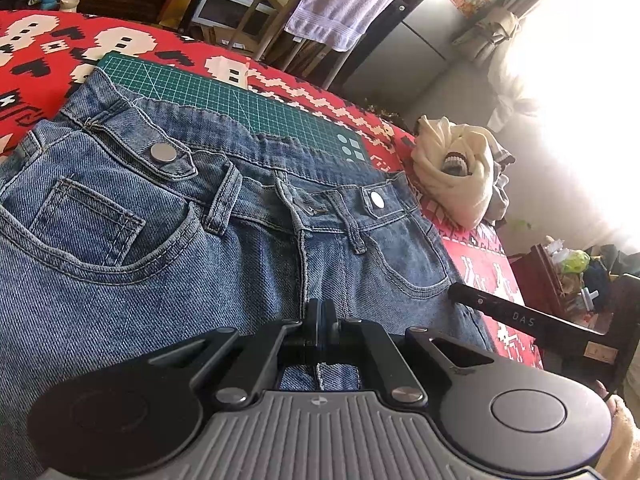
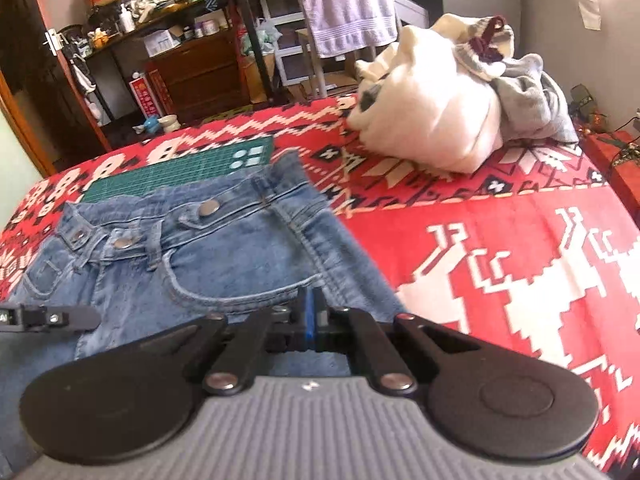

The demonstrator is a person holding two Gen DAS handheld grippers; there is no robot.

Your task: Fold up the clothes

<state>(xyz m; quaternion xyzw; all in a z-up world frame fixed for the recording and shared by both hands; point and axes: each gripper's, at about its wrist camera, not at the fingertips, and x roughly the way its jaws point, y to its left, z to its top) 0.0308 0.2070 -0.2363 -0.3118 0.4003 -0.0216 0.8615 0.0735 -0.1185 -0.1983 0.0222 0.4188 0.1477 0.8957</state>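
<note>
Blue jeans [image 1: 160, 260] lie flat, front up, on a red patterned blanket [image 1: 40, 52], waistband at the far side. My left gripper [image 1: 320, 308] is shut, its tips down on the denim at the fly seam below the zip; no fabric shows between the pads. The right wrist view has the same jeans [image 2: 224, 256] at the left. My right gripper [image 2: 310, 300] is shut there with its tips over the denim just below the front pocket's curved edge, near the side seam. Each gripper appears in the other's view: the right gripper [image 1: 454, 294] and the left gripper [image 2: 94, 316].
A green cutting mat [image 2: 180, 168] lies partly under the waistband. A pile of cream and grey clothes [image 2: 432, 120] sits on the blanket [image 2: 500, 260] beyond the jeans to the right. A lavender towel [image 2: 344, 4] hangs behind the bed, with cluttered shelves behind it. A red side table [image 2: 612, 168] stands at the bed's right edge.
</note>
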